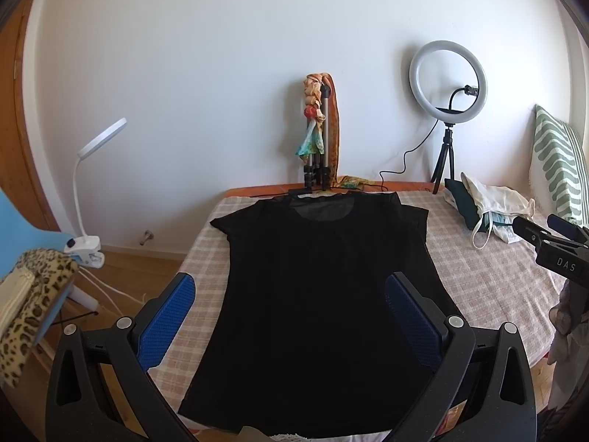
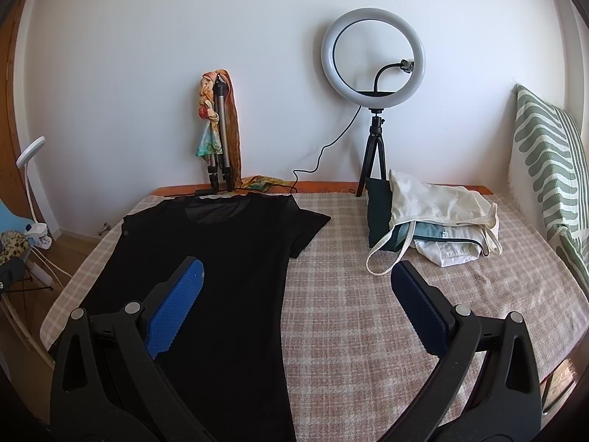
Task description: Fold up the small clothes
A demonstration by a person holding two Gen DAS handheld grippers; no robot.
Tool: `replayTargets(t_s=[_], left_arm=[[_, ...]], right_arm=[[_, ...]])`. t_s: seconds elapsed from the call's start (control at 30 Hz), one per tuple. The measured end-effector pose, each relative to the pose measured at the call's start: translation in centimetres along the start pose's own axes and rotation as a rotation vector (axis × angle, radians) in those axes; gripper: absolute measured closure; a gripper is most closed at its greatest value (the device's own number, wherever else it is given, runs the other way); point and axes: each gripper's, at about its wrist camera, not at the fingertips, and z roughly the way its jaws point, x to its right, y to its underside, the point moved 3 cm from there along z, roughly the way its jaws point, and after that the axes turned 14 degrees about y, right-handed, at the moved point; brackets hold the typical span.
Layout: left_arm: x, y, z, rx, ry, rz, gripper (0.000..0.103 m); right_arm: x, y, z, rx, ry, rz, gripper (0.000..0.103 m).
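A black short-sleeved T-shirt [image 1: 324, 294] lies flat on the checked bed cover [image 1: 486, 272], neck toward the wall. My left gripper [image 1: 291, 287] hovers open above the shirt's lower half, its blue pads [image 1: 165, 320] wide apart and holding nothing. In the right wrist view the same T-shirt [image 2: 221, 276] fills the left side of the bed. My right gripper [image 2: 296, 276] is open over the shirt's right edge and the bare cover [image 2: 368, 313], with nothing between its fingers. The right gripper [image 1: 552, 243] also shows at the right edge of the left wrist view.
A pile of clothes with a cream tote bag [image 2: 438, 217] lies at the back right of the bed. A ring light on a tripod [image 2: 371, 73], a folded tripod with scarves [image 2: 219, 129] and a striped pillow [image 2: 548, 169] stand along the wall. A clip lamp [image 1: 88, 191] is left of the bed.
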Motion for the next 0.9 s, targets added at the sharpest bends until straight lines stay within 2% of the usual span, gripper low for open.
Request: replayTargets(t_s=[0.9], left_arm=[[-1.1,0.8,0.0,-0.013,-0.037,-0.002,0.001]], right_arm=[[-1.8,-0.3,0.3,0.013,-0.003,-0.024,0.0]])
